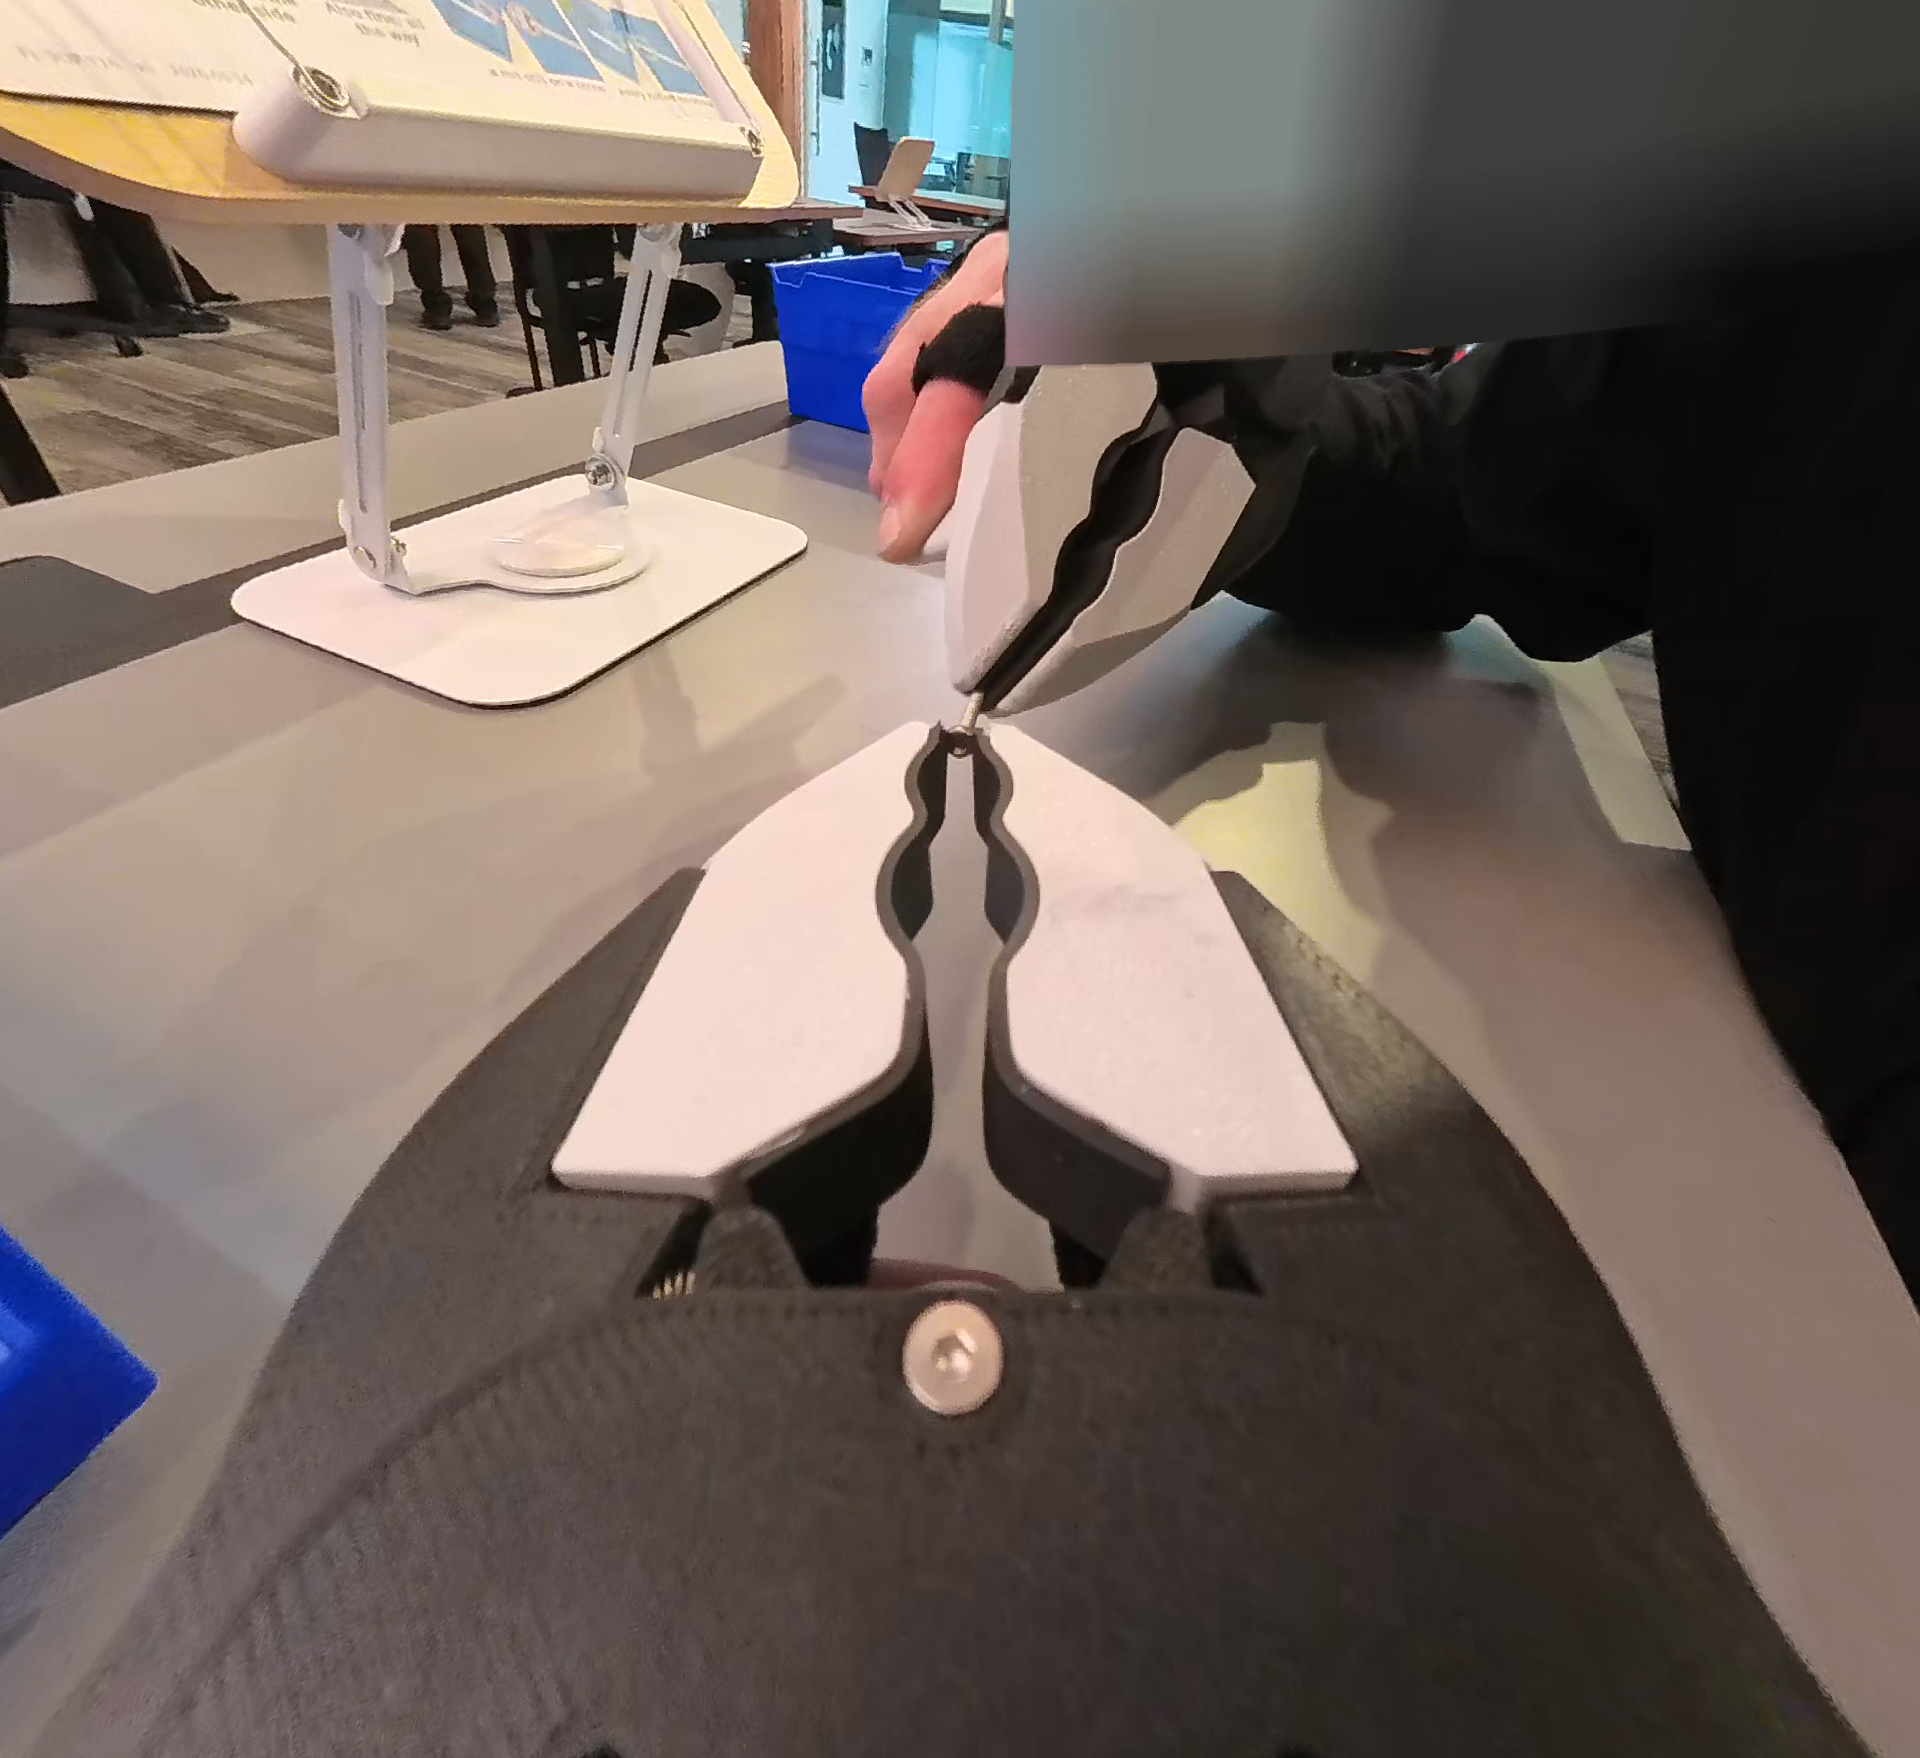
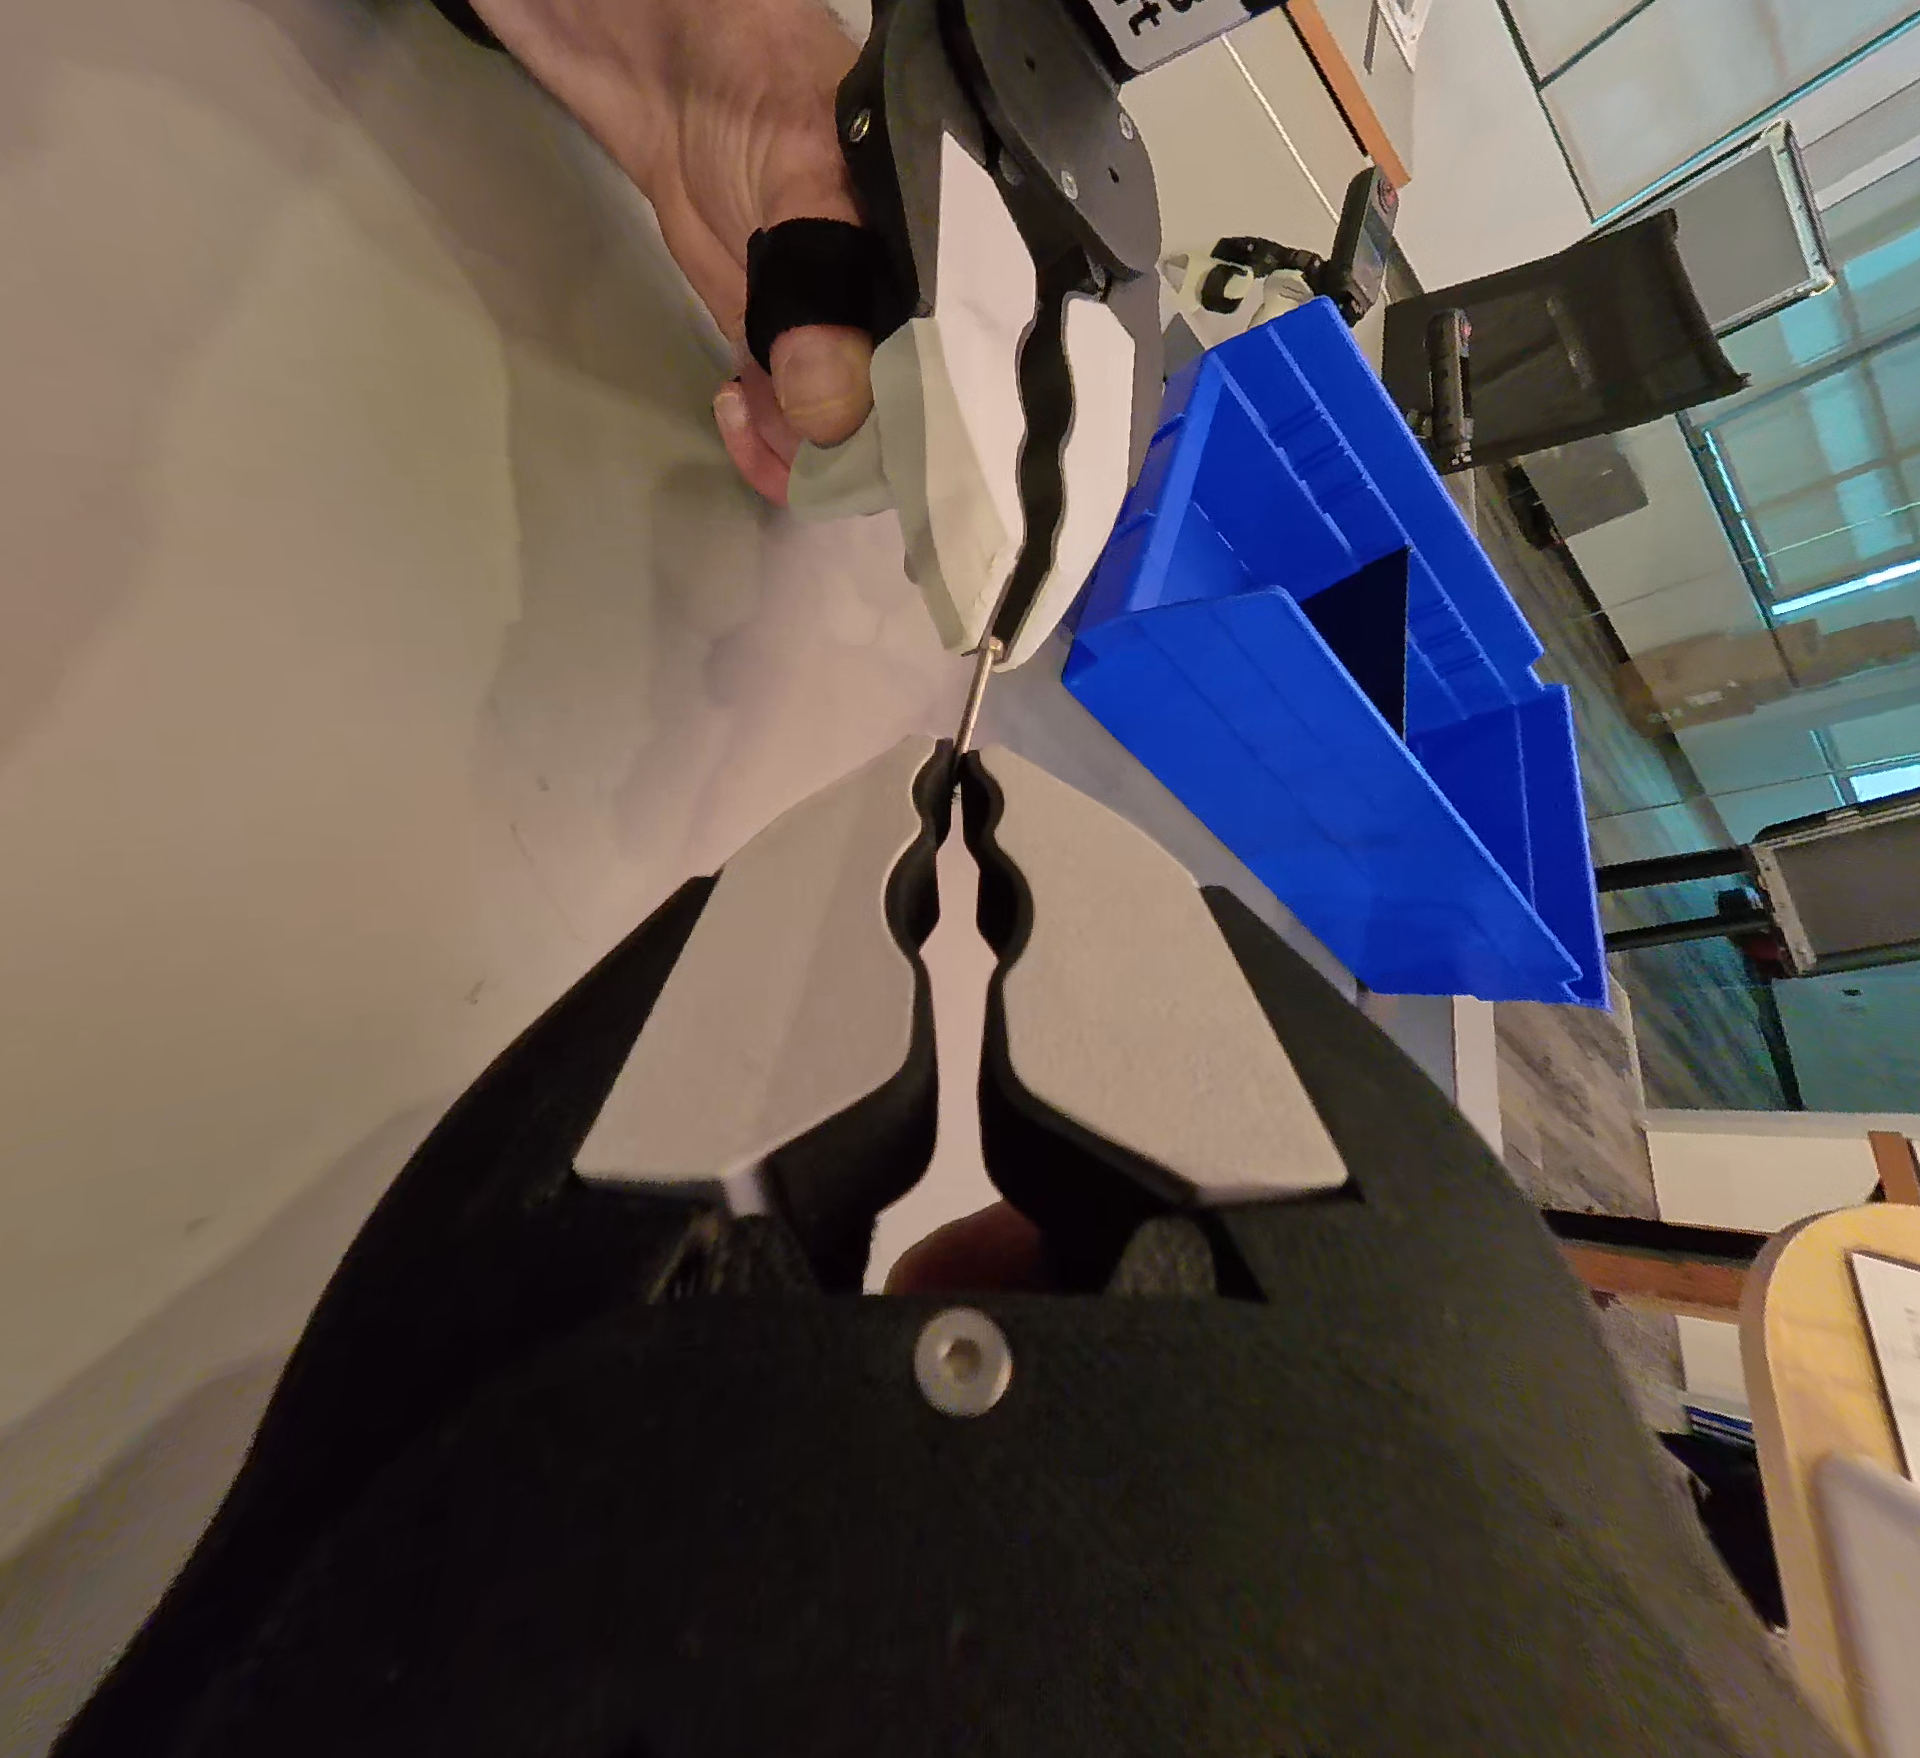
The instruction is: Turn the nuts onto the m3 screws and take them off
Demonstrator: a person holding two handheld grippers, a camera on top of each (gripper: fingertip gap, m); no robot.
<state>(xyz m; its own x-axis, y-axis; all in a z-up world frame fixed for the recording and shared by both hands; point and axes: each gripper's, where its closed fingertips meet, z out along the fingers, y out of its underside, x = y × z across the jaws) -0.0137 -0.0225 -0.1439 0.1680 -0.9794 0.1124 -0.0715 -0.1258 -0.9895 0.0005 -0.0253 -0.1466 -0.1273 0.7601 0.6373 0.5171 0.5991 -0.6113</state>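
Left tongs [image 1: 961,740]: flat matte white fingers with wavy black rubber inner edges, tips pressed onto one end of the screw [image 2: 977,695].
Right tongs [image 2: 954,758]: same build, grainy black printed body, tips pinched on the screw's other end, tip to tip with the left pair.
Screw: thin, bright metal, bridging the two pairs above the surface [image 1: 312,856].
Nut: too small to make out.
Surface: smooth grey, faintly glossy.
Bin [image 2: 1351,669]: blue ribbed plastic, just beside the left tongs.
Stand [image 1: 520,586]: white metal base, hinged arms, tilted wooden board.
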